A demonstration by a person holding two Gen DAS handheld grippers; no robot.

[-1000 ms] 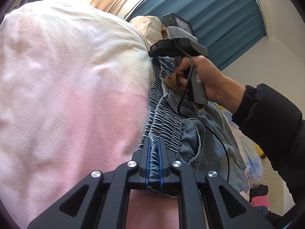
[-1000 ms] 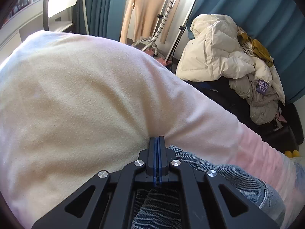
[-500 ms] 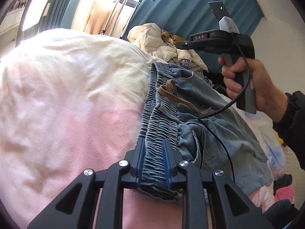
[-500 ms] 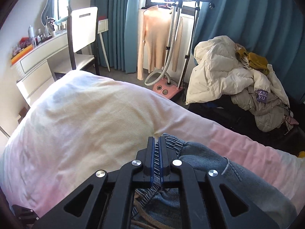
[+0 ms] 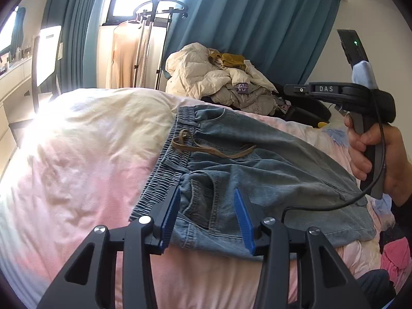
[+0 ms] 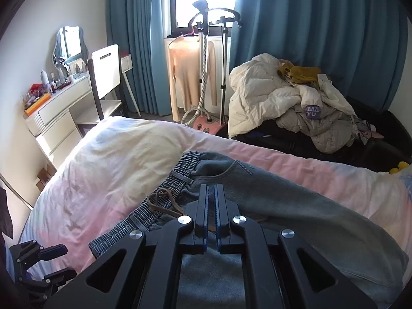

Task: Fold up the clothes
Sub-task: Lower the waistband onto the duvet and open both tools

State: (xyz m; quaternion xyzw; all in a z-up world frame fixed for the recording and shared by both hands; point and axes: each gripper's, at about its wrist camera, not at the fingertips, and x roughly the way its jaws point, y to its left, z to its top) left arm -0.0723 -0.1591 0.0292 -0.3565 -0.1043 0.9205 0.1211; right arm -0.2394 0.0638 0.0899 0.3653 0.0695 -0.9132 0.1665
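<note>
A pair of blue denim trousers (image 5: 257, 162) with an elastic waistband and a brown drawstring (image 5: 206, 149) lies flat on the pink and cream duvet (image 5: 77, 154). My left gripper (image 5: 207, 216) is open and empty, raised over the near waistband corner. My right gripper (image 6: 211, 211) hovers above the trousers (image 6: 296, 206), its jaws a narrow gap apart and holding nothing. The right gripper's body (image 5: 334, 95) shows held up at the right of the left wrist view. The left gripper (image 6: 43, 265) shows open at the lower left of the right wrist view.
A heap of cream jackets (image 6: 283, 97) lies on a dark sofa behind the bed. A garment steamer stand with a peach sweater (image 6: 190, 77) stands by the window. A white chair (image 6: 105, 77) and dressing table (image 6: 56, 103) stand at the left. More clothes (image 5: 394, 260) lie at the bed's right.
Both grippers have let go of the waistband and lifted away from the bed. The left jaws opened wide, the right ones slightly. The trousers now lie spread on the duvet.
</note>
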